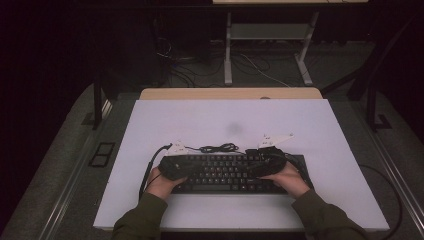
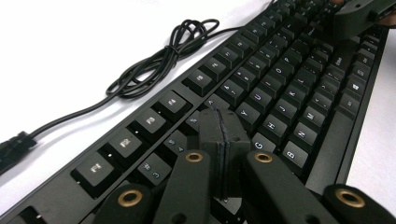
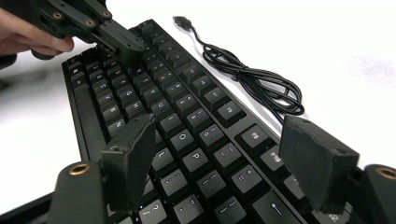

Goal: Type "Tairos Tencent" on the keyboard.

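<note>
1. The keyboard (image 1: 227, 172) lies flat near the front edge of the white table (image 1: 310, 130), between the person's hands; its plug is loose on the table, so nothing is connected yet.
2. The left gripper (image 2: 223, 140) has its jaws clenched together with nothing between them, tip resting down among the keys near the T – it looks like key-pressing is under way; how much is left I cannot tell.
3. The right gripper (image 3: 224, 154) hangs released, jaws wide apart, just over the keyboard's right end.
4. Keycaps are matte black plastic, squarish, with pale legends; the jaw pads look rough and rubbery.
5. The cable (image 2: 163, 56) is thin, glossy and black – bunched in a loose coil behind the keyboard.
</note>
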`<state>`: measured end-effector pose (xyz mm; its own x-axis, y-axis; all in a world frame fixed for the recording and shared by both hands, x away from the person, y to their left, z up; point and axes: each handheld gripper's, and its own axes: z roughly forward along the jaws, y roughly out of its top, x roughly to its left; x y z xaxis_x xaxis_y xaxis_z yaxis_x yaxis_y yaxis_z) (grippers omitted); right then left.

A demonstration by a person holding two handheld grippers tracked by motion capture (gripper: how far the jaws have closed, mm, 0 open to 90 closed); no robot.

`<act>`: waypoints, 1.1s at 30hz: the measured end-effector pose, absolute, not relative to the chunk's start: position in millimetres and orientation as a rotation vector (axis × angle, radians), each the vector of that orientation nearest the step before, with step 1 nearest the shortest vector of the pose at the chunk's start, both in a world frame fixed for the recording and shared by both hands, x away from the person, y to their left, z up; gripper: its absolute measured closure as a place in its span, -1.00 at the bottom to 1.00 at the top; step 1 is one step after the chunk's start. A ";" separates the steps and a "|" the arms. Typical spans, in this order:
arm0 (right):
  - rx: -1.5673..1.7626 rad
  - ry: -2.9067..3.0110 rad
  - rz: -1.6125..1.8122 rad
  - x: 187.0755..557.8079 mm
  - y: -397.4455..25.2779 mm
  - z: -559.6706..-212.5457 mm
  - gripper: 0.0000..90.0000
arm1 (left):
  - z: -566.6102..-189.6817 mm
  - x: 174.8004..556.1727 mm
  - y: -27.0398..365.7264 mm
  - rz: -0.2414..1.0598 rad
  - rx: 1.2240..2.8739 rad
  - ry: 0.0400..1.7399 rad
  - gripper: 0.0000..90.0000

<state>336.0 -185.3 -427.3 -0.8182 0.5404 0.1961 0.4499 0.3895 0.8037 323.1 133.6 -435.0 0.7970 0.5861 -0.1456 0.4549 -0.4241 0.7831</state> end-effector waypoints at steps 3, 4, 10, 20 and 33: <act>0.912 2.530 1.426 336.0 -185.9 -427.0 -0.48 | -435.8 323.4 132.1 0.182 2.098 0.771 0.98; 0.911 2.523 1.433 335.7 -185.7 -426.9 -0.51 | -436.1 323.5 131.6 0.183 2.097 0.770 0.98; 0.947 2.502 1.401 335.7 -185.1 -427.5 -0.68 | -437.4 324.2 129.8 0.182 2.116 0.765 0.98; 0.959 2.485 1.398 334.8 -186.0 -427.4 -0.68 | -439.3 324.5 128.4 0.176 2.129 0.763 0.98; 0.949 2.481 1.412 334.1 -186.0 -427.4 -0.69 | -438.2 323.5 127.4 0.189 2.134 0.759 0.98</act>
<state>334.1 -186.0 -427.4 -0.7931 0.5801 0.1857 0.4558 0.3631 0.8126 323.5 127.4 -438.2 0.8050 0.5797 -0.1265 0.4527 -0.4623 0.7624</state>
